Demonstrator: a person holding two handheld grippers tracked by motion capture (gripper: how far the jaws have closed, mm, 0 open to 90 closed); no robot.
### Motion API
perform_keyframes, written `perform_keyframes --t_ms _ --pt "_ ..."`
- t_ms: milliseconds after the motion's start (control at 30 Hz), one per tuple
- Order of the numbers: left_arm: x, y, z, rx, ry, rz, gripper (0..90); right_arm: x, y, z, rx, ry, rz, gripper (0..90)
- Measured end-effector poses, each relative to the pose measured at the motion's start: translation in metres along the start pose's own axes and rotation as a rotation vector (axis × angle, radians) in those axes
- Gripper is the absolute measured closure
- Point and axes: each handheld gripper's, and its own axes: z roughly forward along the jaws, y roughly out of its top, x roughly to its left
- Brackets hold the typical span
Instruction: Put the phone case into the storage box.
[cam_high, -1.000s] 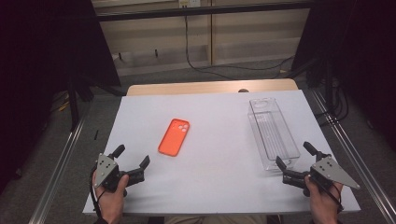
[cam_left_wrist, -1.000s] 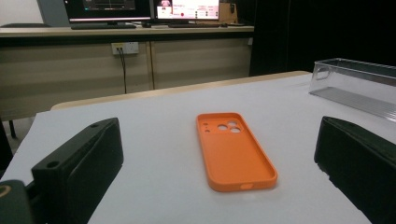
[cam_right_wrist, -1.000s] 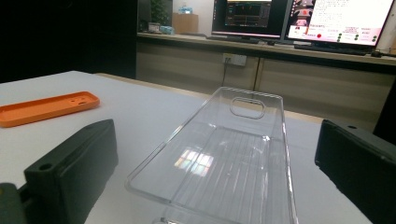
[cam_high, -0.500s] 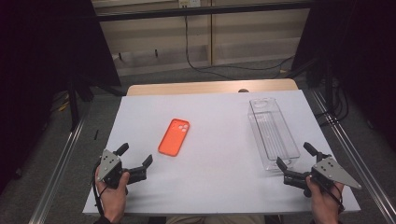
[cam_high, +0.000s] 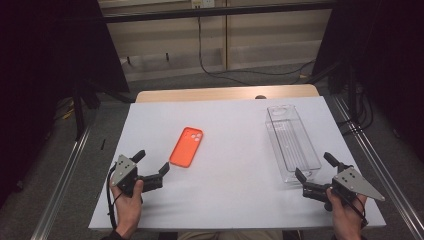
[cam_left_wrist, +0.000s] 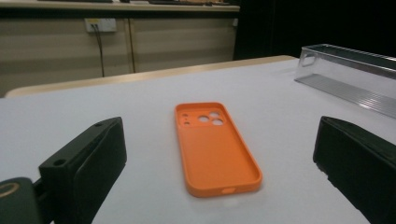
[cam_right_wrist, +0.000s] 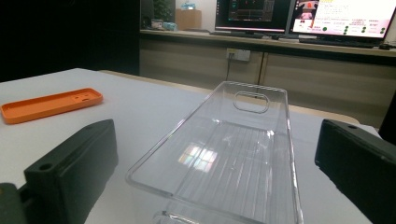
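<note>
I count one orange phone case (cam_high: 186, 146) left of centre and one clear tray (cam_high: 292, 142) toward the table's (cam_high: 225, 200) right edge. My left gripper (cam_high: 151, 167) gapes wide just near the case; my right gripper (cam_high: 317, 169) gapes wide at the tray's near end. Bare tabletop lies between them.

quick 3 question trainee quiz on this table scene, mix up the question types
1. True or false: the left tongs are shut on the orange phone case.
2. Which thing lies nearest the right tongs? A) clear plastic tray B) orange phone case
3. Fill in: the phone case lies with its open side facing ____.

Key: 1 false, both tongs are open and hold nothing; 2 A; 3 up.
</note>
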Motion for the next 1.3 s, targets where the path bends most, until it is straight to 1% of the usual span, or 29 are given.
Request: perform_keyframes --t_ms 33,67,100,167,233,300,333,400,467,533,600,633,667,700,733,767,800,833,900,967,1033,1100,1133,1167,1200,1300 --pt "0.0 0.0 0.001 0.006 -0.001 0.002 2.9 0.0 0.0 0.0 0.0 -0.001 0.0 0.0" --pt "0.0 0.0 0.003 0.01 -0.012 -0.002 2.9 0.0 0.0 0.0 0.0 -0.001 -0.001 0.0" --pt "0.0 0.001 0.003 0.015 -0.008 0.008 2.9 0.0 0.0 -0.001 0.0 -0.001 -0.001 0.0" --pt "0.0 0.002 0.005 0.012 -0.02 0.006 2.9 0.0 0.0 -0.001 0.001 0.0 0.001 0.0" --pt "0.0 0.002 0.007 0.017 -0.03 0.017 2.9 0.001 0.001 -0.001 0.006 0.0 0.004 0.0" --pt "0.001 0.004 0.009 0.012 -0.037 0.016 2.8 0.002 0.001 -0.002 0.004 0.002 -0.006 0.0" --pt "0.001 0.005 0.009 0.006 -0.029 0.008 2.8 0.002 0.001 -0.002 0.004 0.002 -0.006 0.0" --pt "0.002 0.007 0.01 -0.003 -0.035 0.01 2.8 0.002 0.001 -0.002 0.002 -0.001 -0.003 0.0" --pt "0.003 0.008 0.012 -0.006 -0.03 0.024 2.7 0.001 0.001 -0.002 0.004 -0.002 -0.006 0.0" --pt "0.004 0.009 0.015 -0.009 -0.037 0.029 2.7 0.001 0.001 -0.002 0.001 0.004 -0.004 0.0" --pt "0.004 0.01 0.018 -0.018 -0.031 0.035 2.7 0.001 0.001 -0.002 0.001 0.004 -0.006 0.0" --pt "0.005 0.011 0.019 -0.02 -0.035 0.037 2.7 0.001 0.001 -0.002 0.0 0.004 -0.006 0.0" --pt "0.005 0.011 0.02 -0.024 -0.049 0.036 2.7 0.001 0.001 -0.002 -0.001 0.003 -0.006 0.0" --pt "0.004 0.012 0.023 -0.031 -0.061 0.055 2.7 0.001 0.001 -0.002 0.001 0.002 -0.005 0.0" --pt "0.004 0.012 0.023 -0.031 -0.061 0.055 2.7 0.001 0.001 -0.002 0.001 0.003 -0.005 0.0" --pt "0.003 0.012 0.024 -0.029 -0.06 0.066 2.7 0.002 0.001 -0.002 0.001 0.004 -0.005 0.0" --pt "0.003 0.013 0.028 -0.031 -0.071 0.077 2.7 0.002 0.001 -0.002 0.001 0.004 -0.005 0.0" --pt "0.003 0.013 0.028 -0.031 -0.071 0.077 2.6 0.002 0.001 -0.002 -0.002 0.006 -0.008 0.0" --pt "0.003 0.013 0.031 -0.031 -0.07 0.093 2.6 0.003 0.001 -0.003 -0.002 0.01 -0.01 0.0" --pt "0.005 0.014 0.035 -0.031 -0.076 0.099 2.1 0.002 0.001 -0.002 -0.001 0.01 -0.011 0.0" --pt "0.005 0.016 0.039 -0.026 -0.066 0.086 2.0 0.002 0.001 -0.002 0.0 0.01 -0.012 0.0" --pt "0.005 0.017 0.042 -0.03 -0.064 0.085 2.0 0.002 0.001 -0.002 -0.001 0.007 -0.01 0.0" --pt "0.005 0.017 0.043 -0.032 -0.063 0.099 1.8 0.002 0.001 -0.002 0.002 0.008 -0.01 0.0" --pt "0.005 0.019 0.047 -0.031 -0.062 0.104 1.7 0.002 0.001 -0.002 0.003 0.009 -0.01 0.0" --pt "0.005 0.019 0.047 -0.031 -0.062 0.104 1.4 0.002 0.001 -0.002 0.004 0.01 -0.009 0.0" --pt "0.004 0.022 0.053 -0.011 -0.063 0.097 1.3 0.002 0.001 -0.002 0.004 0.01 -0.009 0.0"
